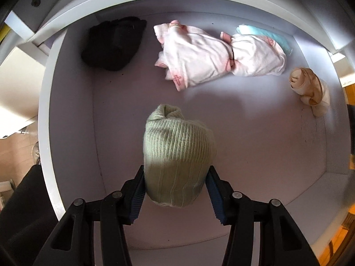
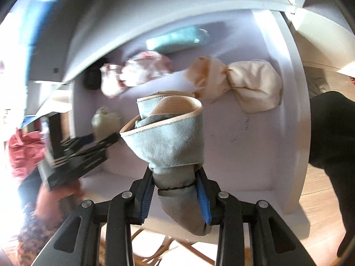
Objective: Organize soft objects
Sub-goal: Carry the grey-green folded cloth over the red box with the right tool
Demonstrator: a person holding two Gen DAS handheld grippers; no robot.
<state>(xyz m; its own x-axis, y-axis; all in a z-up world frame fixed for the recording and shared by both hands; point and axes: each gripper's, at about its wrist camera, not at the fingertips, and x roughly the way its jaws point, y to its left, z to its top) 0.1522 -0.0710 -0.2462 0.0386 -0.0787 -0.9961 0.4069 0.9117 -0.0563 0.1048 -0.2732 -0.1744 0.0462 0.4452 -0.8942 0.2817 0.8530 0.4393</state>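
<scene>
From the left wrist, the left gripper (image 1: 176,190) is clamped on a green knit roll (image 1: 177,150) over the open white drawer (image 1: 73,102), nearer its front than the pink bundle (image 1: 213,55), probably to set it in a free spot. From the right wrist, the right gripper (image 2: 176,196) pinches a grey rolled sock (image 2: 170,146) above the drawer's front, likely next in line.
</scene>
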